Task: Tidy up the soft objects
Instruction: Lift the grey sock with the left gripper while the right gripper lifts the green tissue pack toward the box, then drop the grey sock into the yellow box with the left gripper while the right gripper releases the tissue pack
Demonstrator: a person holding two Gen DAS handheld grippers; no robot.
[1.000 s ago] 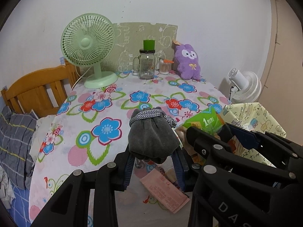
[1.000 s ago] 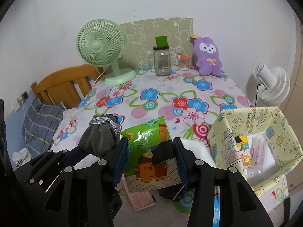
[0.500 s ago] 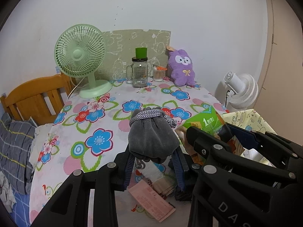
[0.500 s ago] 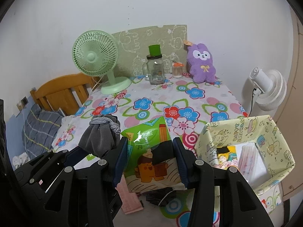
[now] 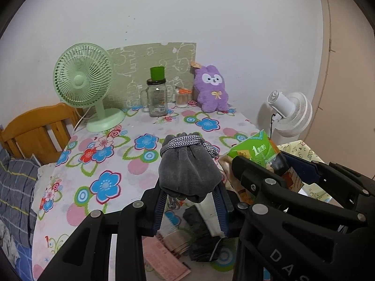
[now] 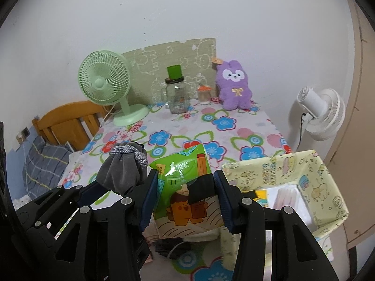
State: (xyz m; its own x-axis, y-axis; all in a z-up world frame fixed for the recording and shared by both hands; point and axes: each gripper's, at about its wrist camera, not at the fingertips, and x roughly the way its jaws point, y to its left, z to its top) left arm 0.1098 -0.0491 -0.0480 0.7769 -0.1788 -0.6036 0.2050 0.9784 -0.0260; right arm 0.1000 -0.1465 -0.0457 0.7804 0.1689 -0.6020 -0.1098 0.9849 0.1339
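Green tissue pack (image 6: 185, 187), large "1" legible, clamped in right gripper (image 6: 185, 201); left gripper (image 5: 191, 201) clamps grey drawstring pouch (image 5: 187, 171).

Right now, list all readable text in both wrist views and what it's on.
"1": on the green tissue pack clamped in the right gripper; the smaller print beside it is too blurred to read.
"DAS": partial lettering on the right gripper's body, in the left wrist view.
Storage box print: illegible.

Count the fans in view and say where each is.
2. The green desk fan stands at the table's far left, by the wall; the white fan sits off the table's right edge. Others may be hidden.
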